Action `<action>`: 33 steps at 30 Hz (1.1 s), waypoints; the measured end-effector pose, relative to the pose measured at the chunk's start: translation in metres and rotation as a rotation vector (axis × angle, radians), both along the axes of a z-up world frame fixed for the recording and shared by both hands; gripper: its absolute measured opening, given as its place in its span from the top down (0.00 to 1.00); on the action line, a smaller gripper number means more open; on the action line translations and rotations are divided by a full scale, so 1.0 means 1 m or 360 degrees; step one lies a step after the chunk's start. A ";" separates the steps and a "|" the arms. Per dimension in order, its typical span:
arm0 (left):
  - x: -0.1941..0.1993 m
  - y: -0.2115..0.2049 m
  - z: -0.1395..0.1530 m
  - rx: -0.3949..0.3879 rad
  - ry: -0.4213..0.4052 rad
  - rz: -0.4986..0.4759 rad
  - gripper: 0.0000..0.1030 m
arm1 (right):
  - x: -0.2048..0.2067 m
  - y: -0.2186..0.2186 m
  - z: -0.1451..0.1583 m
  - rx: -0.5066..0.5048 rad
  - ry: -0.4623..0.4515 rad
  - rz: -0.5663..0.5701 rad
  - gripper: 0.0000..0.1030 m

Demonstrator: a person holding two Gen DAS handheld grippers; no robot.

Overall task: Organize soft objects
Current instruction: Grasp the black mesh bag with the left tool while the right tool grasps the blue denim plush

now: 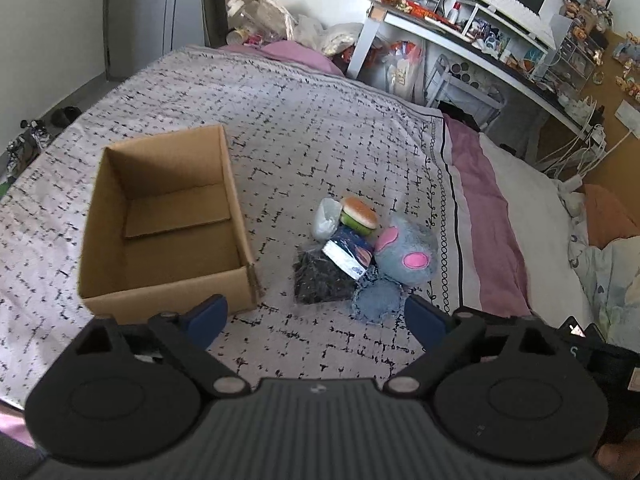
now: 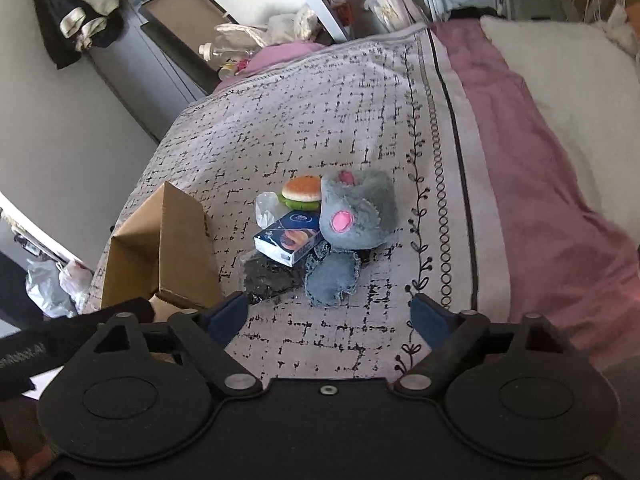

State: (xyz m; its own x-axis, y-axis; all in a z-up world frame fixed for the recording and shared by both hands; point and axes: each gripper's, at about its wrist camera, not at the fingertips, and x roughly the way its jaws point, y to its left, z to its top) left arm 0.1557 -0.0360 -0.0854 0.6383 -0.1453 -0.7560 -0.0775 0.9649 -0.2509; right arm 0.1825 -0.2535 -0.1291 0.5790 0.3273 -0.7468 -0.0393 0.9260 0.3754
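Note:
A small heap of soft things lies on the patterned bedspread (image 1: 280,128): a grey plush toy with pink ears (image 1: 408,254) (image 2: 358,214), a toy burger (image 1: 359,213) (image 2: 302,192), a blue tissue pack (image 1: 349,249) (image 2: 289,240), a clear bag of dark bits (image 1: 320,280) (image 2: 272,274), a denim pouch (image 1: 378,300) (image 2: 332,276) and a white plastic bag (image 1: 326,218) (image 2: 267,207). An open cardboard box (image 1: 168,216) (image 2: 168,248) stands left of the heap. My left gripper (image 1: 316,320) hangs open short of the heap, nothing between its fingers. My right gripper (image 2: 330,316) is also open and empty, just before the denim pouch.
A pink sheet (image 1: 492,216) and white pillow (image 1: 532,208) lie right of the heap. A cluttered white desk (image 1: 480,28) with a monitor stands beyond the bed. Bags and bottles (image 1: 260,16) crowd the bed's far end. A dark sleeve (image 2: 48,344) shows at the lower left.

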 end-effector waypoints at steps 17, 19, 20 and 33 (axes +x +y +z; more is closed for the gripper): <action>0.049 -0.016 -0.055 -0.0093 0.0124 -0.0043 0.31 | 0.042 -0.010 -0.038 0.0217 0.0162 -0.0154 0.45; 0.054 -0.019 -0.063 -0.0096 0.0142 -0.0049 0.33 | 0.047 -0.011 -0.043 0.0238 0.0196 -0.0168 0.46; 0.056 -0.020 -0.067 -0.0095 0.0147 -0.0051 0.33 | 0.049 -0.011 -0.046 0.0247 0.0214 -0.0175 0.46; 0.083 -0.021 -0.104 -0.0089 0.0202 0.0036 0.38 | 0.078 -0.006 -0.075 0.0289 0.0341 -0.0185 0.49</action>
State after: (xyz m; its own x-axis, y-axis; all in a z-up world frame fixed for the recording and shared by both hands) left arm 0.2387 -0.0568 -0.1890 0.5416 -0.1760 -0.8220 -0.1338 0.9473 -0.2911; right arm 0.2607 -0.2597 -0.2041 0.4558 0.4073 -0.7914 0.1609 0.8368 0.5233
